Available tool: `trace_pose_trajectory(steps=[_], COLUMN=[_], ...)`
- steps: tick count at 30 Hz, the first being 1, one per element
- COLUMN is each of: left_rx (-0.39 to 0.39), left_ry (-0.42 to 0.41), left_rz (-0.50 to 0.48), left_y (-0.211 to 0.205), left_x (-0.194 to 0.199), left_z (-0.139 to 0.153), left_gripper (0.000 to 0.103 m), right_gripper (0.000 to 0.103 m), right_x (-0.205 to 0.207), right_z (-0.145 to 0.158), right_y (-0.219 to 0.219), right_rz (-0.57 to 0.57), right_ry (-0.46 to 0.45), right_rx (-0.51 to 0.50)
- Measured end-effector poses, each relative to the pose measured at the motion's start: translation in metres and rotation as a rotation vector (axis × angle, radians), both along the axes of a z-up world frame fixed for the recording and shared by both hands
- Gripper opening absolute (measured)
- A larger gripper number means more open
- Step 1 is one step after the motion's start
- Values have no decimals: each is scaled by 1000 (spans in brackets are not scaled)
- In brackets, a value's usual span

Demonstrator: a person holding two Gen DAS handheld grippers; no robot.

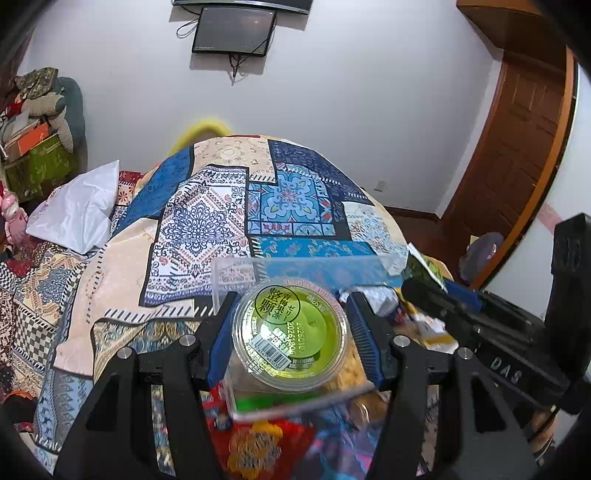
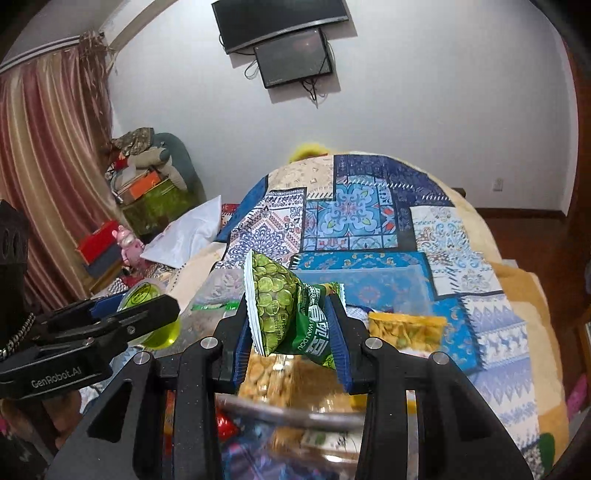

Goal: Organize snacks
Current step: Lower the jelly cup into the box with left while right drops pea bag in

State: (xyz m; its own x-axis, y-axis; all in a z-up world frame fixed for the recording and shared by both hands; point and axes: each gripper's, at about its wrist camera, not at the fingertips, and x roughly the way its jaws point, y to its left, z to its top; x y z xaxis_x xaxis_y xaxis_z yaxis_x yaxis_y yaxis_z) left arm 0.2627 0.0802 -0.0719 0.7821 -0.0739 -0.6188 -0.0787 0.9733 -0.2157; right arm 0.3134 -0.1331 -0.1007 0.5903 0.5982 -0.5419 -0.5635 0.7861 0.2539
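Two grips: we hold both snacks.
Left gripper (image 1: 291, 332): fingers clamp jelly cup (image 1: 290, 334), lid facing us.
Right gripper (image 2: 291, 332): fingers pinch pea packet (image 2: 280, 310), long axis left-right.

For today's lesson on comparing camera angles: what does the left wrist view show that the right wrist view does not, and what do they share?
Only the left wrist view shows the printed lid of the jelly cup held in the left gripper, and the brown wooden door.

Only the right wrist view shows the striped curtain and the front of the green pea packet held in the right gripper.

Both show the patchwork bedspread, the wall screen, the white pillow and the clear plastic box.
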Motion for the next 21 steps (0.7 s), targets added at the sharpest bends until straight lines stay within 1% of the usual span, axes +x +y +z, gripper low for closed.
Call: trace_pose_trajectory(steps=[7,12,16,21], left_rx=[0,-10,18,22], left_ry=[18,60,57,81], left_rz=[46,64,72,63], left_y=[12,18,15,16], left_x=[37,58,61,59], left_z=[-12,-30,-35,-34], left_gripper=[58,58,58,58], right_gripper=[34,35,37,38], right_x=[21,32,38,38], right_z=[-11,-19,-25,-30], right_y=[17,24,28,34], right_rz=[11,8,7,18], right_ry=[18,44,63,82], right_rx=[-32,-40,-44,-78])
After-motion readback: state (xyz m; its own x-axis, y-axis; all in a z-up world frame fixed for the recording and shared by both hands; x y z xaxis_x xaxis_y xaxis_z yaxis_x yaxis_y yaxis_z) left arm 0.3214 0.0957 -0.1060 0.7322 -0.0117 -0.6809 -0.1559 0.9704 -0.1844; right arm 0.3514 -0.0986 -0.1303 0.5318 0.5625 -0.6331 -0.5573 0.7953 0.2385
